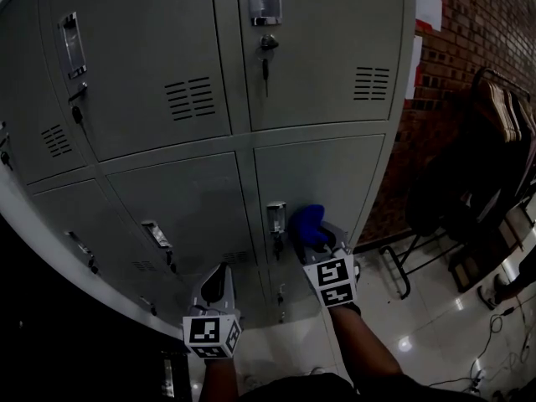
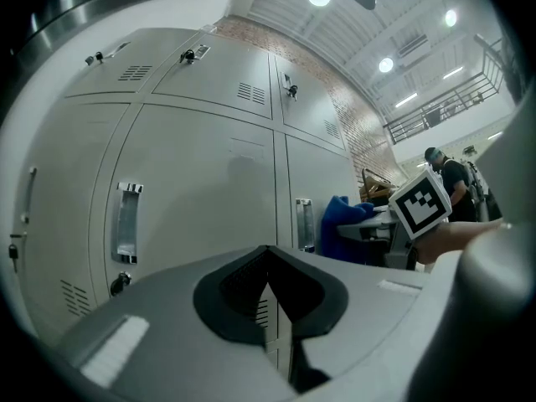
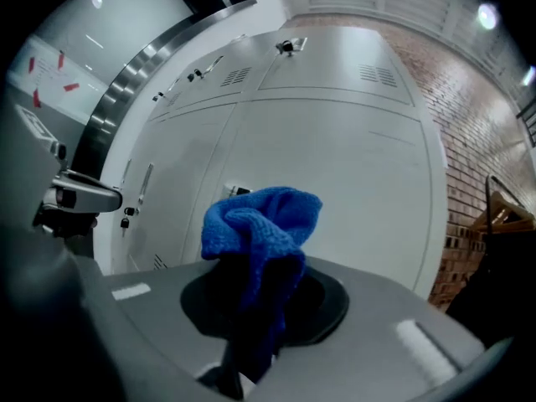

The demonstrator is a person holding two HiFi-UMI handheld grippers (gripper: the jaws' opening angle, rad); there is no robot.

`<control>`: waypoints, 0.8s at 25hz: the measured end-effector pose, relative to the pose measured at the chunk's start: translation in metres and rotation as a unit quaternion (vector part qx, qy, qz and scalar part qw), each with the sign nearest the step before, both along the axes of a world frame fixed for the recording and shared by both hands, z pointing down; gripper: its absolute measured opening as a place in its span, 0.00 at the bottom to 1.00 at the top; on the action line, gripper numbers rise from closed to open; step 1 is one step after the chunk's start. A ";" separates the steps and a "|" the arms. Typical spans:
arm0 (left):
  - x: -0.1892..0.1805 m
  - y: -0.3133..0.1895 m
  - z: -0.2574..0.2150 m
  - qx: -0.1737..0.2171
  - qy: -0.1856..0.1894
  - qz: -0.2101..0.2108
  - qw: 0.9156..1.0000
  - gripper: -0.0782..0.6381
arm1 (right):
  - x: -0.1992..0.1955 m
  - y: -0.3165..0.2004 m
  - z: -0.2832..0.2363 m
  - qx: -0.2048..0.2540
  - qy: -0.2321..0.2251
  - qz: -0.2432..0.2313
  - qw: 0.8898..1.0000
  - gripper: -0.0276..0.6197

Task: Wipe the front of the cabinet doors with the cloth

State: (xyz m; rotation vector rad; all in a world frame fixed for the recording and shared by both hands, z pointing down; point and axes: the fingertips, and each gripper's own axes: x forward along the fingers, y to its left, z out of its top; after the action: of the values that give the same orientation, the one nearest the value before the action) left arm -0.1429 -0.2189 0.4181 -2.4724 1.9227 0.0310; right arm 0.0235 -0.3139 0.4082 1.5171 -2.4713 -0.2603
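A grey metal locker cabinet (image 1: 193,141) fills the head view, with several doors. My right gripper (image 1: 322,239) is shut on a blue cloth (image 1: 306,223), which bunches up past the jaws (image 3: 261,224) close to the lower right door (image 1: 322,182), beside its handle (image 1: 276,218). I cannot tell whether the cloth touches the door. My left gripper (image 1: 216,285) is held lower and to the left, before the lower middle door (image 2: 201,191), with its jaws shut and nothing between them. From the left gripper view the cloth (image 2: 347,224) and the right gripper's marker cube (image 2: 421,203) show at the right.
A brick wall (image 1: 469,40) stands right of the cabinet. A dark rack with hanging things (image 1: 494,157) and a metal frame (image 1: 402,266) sit on the glossy floor at the right, where cables (image 1: 494,342) lie. Key locks and handles stick out from the doors.
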 end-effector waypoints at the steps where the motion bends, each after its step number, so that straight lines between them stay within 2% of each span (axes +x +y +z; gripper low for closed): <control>1: 0.000 0.001 0.001 -0.001 0.000 0.001 1.000 0.13 | -0.008 0.001 0.004 -0.004 0.002 -0.007 1.000 0.14; 6: -0.009 0.003 0.003 -0.003 -0.001 -0.007 1.000 0.13 | -0.034 -0.003 0.015 -0.017 -0.001 -0.025 1.000 0.14; 10: -0.017 0.005 0.002 -0.001 0.000 -0.015 1.000 0.13 | -0.038 -0.007 0.019 -0.012 -0.004 -0.019 1.000 0.14; 15: -0.026 0.005 0.001 -0.003 0.000 -0.025 1.000 0.13 | -0.033 -0.008 0.020 -0.016 -0.001 -0.024 1.000 0.14; 20: -0.015 0.003 0.003 -0.003 0.001 -0.014 1.000 0.13 | -0.007 -0.013 0.024 -0.019 0.001 -0.001 1.000 0.14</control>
State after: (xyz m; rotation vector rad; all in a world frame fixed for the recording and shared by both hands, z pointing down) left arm -0.1582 -0.2163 0.4207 -2.4497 1.9612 0.0268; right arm 0.0166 -0.3269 0.4317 1.4980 -2.4614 -0.2133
